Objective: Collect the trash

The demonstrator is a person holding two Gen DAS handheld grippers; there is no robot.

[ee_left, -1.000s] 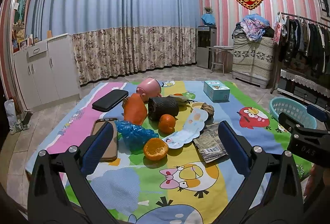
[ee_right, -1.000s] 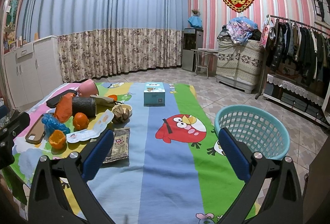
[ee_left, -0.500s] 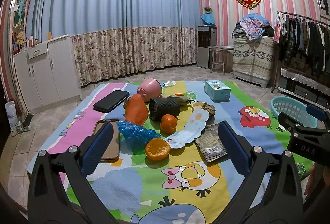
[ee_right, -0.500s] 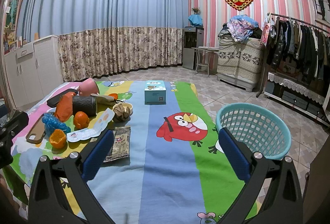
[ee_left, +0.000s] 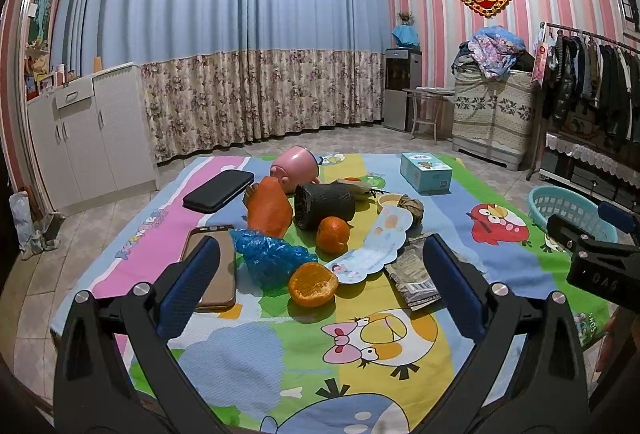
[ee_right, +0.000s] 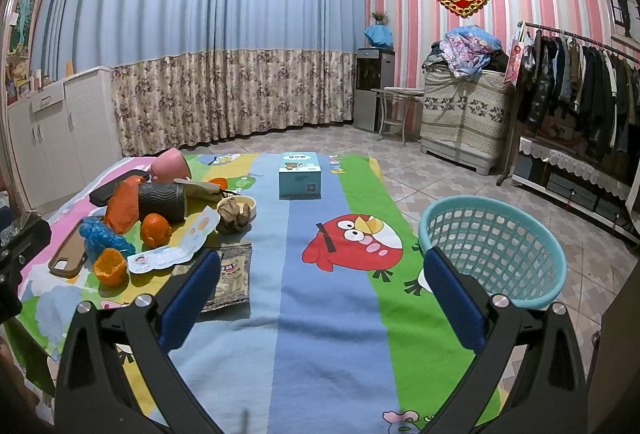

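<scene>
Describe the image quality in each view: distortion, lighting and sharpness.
Left wrist view: strong fisheye bending of the curtain, dark corner vignetting, even indoor light, soft shadow beneath the orange peel, clutter sharp. Right wrist view: same barrel distortion, basket crisp, dim clothes rack, no glare.

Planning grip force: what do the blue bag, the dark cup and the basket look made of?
Blue bag: thin, glossy plastic film, crinkled. Dark cup: probably ribbed paper, matte; lying on its side. Basket: rigid turquoise plastic with an open lattice wall.
</scene>
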